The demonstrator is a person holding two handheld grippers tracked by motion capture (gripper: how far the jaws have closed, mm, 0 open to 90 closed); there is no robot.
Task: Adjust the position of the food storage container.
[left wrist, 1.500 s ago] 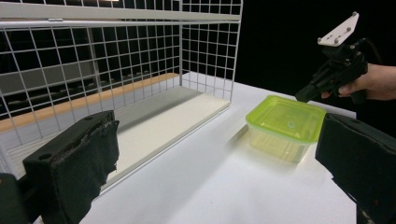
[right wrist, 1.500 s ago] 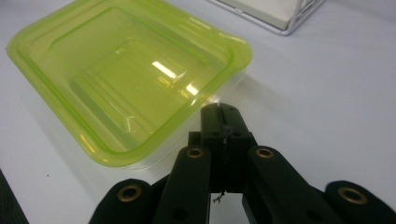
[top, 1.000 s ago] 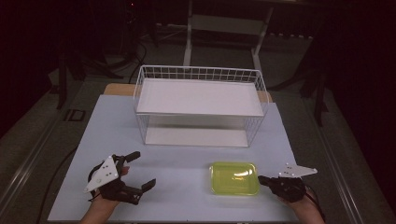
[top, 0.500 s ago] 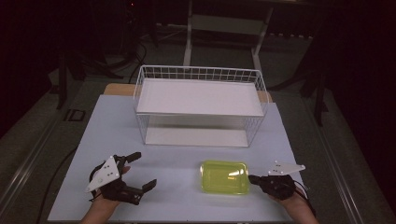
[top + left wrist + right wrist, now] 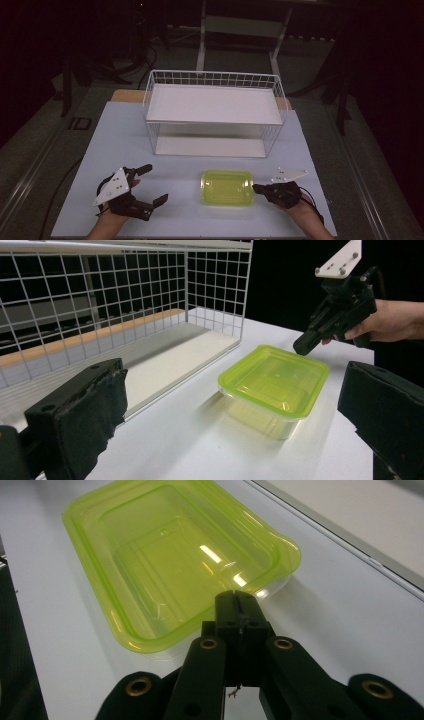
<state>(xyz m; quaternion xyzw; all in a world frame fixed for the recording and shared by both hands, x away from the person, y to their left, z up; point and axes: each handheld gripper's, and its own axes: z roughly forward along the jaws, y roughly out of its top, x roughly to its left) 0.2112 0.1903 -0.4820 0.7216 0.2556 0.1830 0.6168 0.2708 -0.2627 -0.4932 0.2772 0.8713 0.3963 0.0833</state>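
Observation:
A lime-green, see-through lidded container [image 5: 227,187] [image 5: 275,380] [image 5: 170,555] lies on the white table near its front edge. My right gripper [image 5: 256,188] [image 5: 240,602] is shut, its jaws pressed together, and its tip rests against the container's right rim. The left gripper view has that right gripper [image 5: 303,346] at the container's far edge, held by a hand. My left gripper [image 5: 153,184] [image 5: 230,385] stands open to the left of the container, a clear gap away, with nothing between its jaws.
A white wire basket rack [image 5: 215,105] [image 5: 125,300] with a white shelf board stands behind the container across the middle of the table [image 5: 125,135]. The surroundings past the table edges are dark floor and stands.
The right gripper has slid leftward along the table front, and the green container has shifted left ahead of its tip. The left gripper has stayed where it was.

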